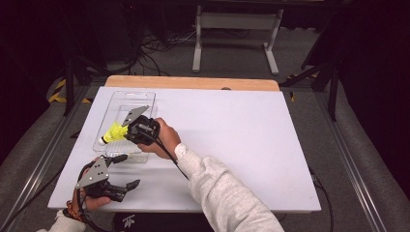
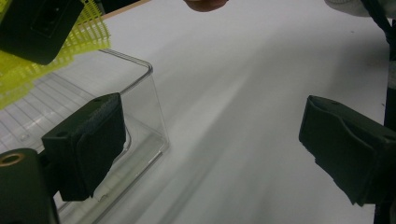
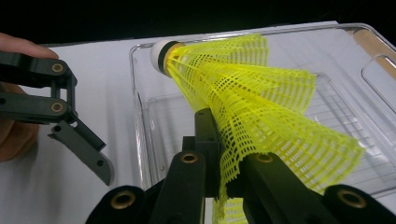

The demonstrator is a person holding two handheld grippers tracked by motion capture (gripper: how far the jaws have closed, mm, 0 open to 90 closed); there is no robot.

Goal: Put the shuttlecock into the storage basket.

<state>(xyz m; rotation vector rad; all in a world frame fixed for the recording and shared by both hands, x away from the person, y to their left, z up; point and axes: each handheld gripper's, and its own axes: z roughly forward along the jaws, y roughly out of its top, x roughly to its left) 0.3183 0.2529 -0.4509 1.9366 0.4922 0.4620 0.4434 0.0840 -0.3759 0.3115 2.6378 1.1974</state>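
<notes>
We note: white table (image 1: 251, 145), dark cabled floor; right gripper (image 1: 126, 134) clamps yellow shuttlecock (image 1: 112, 133) over clear tray (image 1: 145, 96); left gripper (image 1: 126, 170) gapes, holding nothing.

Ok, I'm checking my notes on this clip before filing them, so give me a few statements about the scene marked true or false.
1. The right gripper is shut on the yellow shuttlecock. True.
2. The shuttlecock lies flat on the table. False: it is held over the clear plastic tray.
3. The left gripper has its jaws apart, holding nothing. True.
4. The shuttlecock's cork is black. False: it is white.
</notes>
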